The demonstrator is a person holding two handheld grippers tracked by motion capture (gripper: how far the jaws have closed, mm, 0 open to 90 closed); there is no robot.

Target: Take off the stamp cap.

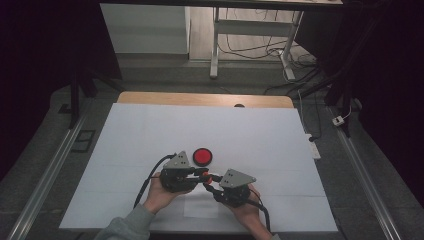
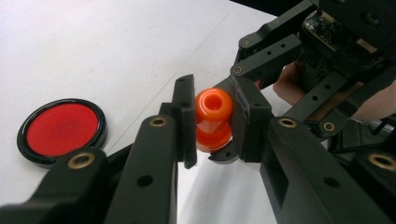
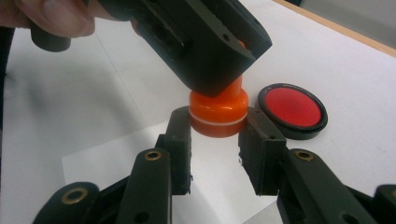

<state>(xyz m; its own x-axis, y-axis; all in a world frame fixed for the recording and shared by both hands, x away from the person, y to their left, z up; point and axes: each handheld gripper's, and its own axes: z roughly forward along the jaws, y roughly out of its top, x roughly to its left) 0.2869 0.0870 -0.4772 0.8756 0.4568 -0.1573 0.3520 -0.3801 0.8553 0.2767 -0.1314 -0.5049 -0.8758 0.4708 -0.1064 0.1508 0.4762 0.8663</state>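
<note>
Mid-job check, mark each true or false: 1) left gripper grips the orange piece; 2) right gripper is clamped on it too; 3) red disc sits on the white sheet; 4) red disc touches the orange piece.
1) The left gripper grips the orange piece: true.
2) The right gripper is clamped on it: false, its jaws flank the base with gaps.
3) The red disc lies on the white sheet: true.
4) The disc touches the orange piece: false, they are apart.

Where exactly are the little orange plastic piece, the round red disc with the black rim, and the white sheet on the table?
Small orange plastic piece (image 2: 213, 119), left gripper view, its rounded side.
Round red disc with black rim (image 3: 293, 108), right gripper view, its red face.
White sheet (image 1: 150, 135), high view, a bare part.
</note>
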